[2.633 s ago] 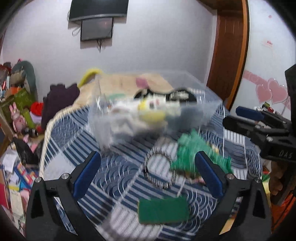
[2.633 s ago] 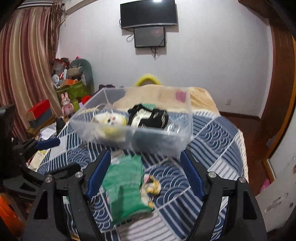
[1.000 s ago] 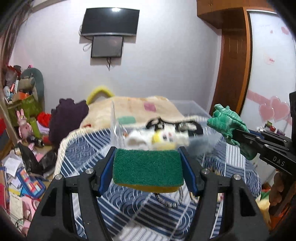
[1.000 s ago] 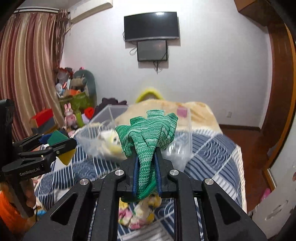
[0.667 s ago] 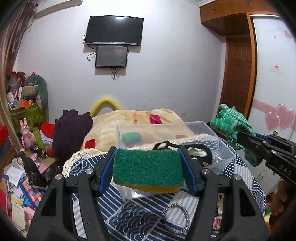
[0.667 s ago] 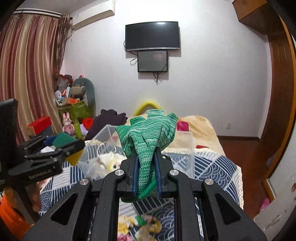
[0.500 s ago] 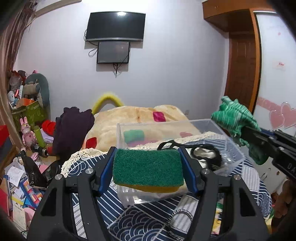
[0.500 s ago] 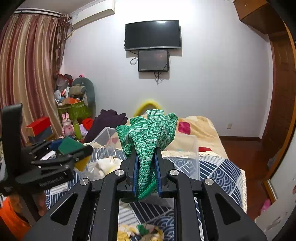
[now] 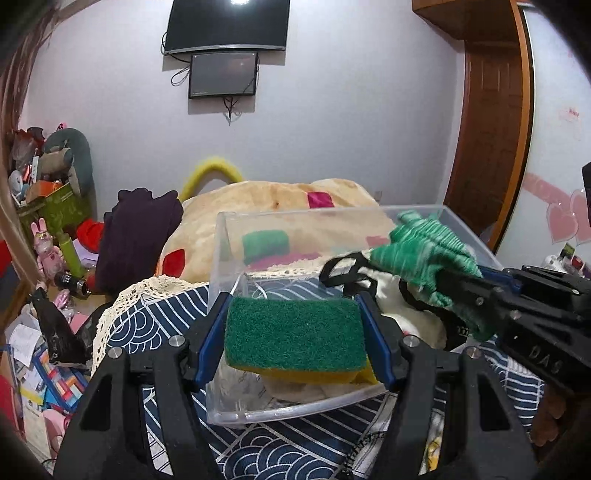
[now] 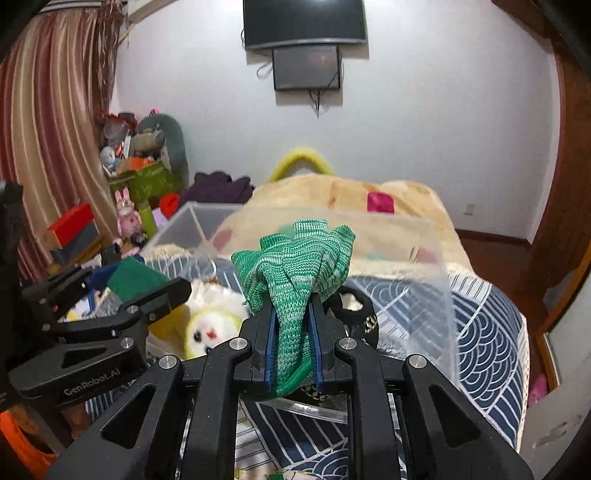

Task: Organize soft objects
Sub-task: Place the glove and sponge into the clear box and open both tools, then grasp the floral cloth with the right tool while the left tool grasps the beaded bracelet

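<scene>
Gripping sponge [image 9: 295,334] crosswise; glove [image 10: 295,280] upright over bin [image 9: 236,410].

Wall-mounted television [image 9: 226,25] above bed [image 10: 491,332], striped curtain [image 10: 48,122] left.

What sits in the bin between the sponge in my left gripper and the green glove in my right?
In the right wrist view, a white-and-yellow plush toy lies in the clear bin, between the sponge in the left gripper and the green glove in the right gripper.
</scene>
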Motion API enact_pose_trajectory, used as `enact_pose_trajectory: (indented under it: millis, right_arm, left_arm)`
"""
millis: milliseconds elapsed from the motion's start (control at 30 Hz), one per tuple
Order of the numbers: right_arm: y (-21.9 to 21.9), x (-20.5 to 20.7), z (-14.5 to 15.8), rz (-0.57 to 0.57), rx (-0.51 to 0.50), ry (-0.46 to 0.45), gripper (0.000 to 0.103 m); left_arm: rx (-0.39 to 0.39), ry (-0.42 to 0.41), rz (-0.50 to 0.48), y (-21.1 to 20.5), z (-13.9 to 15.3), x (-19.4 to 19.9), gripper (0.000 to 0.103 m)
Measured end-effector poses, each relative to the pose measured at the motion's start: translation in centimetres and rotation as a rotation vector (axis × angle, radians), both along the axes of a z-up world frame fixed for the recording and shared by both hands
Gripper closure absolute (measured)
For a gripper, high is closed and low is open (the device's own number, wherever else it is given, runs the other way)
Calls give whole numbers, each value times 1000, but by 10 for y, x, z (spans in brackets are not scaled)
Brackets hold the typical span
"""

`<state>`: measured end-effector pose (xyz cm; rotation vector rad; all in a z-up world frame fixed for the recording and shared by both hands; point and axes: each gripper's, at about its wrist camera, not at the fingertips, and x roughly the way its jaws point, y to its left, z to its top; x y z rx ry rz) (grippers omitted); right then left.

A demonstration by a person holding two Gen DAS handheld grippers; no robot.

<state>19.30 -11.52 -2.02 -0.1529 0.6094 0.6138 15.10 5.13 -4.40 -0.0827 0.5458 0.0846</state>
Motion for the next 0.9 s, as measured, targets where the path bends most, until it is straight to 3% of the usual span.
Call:
enact_pose_trajectory:
  millis: [200,367,600,667,733,833,900]
  right_arm:
    - [1,-6,0,9,-42,-14,84]
    - [-9,-10,5,1,-28,-22,64]
    - [-24,-26,21,-18,-10,-87,50]
    - [-30,-33,24,-23,-2,-103,43]
    - [-36,-40,28,-32,3,-120,40]
    - [-43,-48,30,-37,9,-132,28]
    - [-48,-53,28,-41,17,-132,26]
  left_arm:
    - [25,9,-27,-10,-2,-4,25]
    - [56,-5,-42,-18,2,-16,24]
    - [37,-51,-56,-19,18,-38,11]
    - [37,-70,-56,-19,24,-46,3]
    - [35,-90,-51,-19,29,-55,1]
    - [27,-108,-53,-19,31,-69,1]
    - [22,-104,-55,-19,30,-73,1]
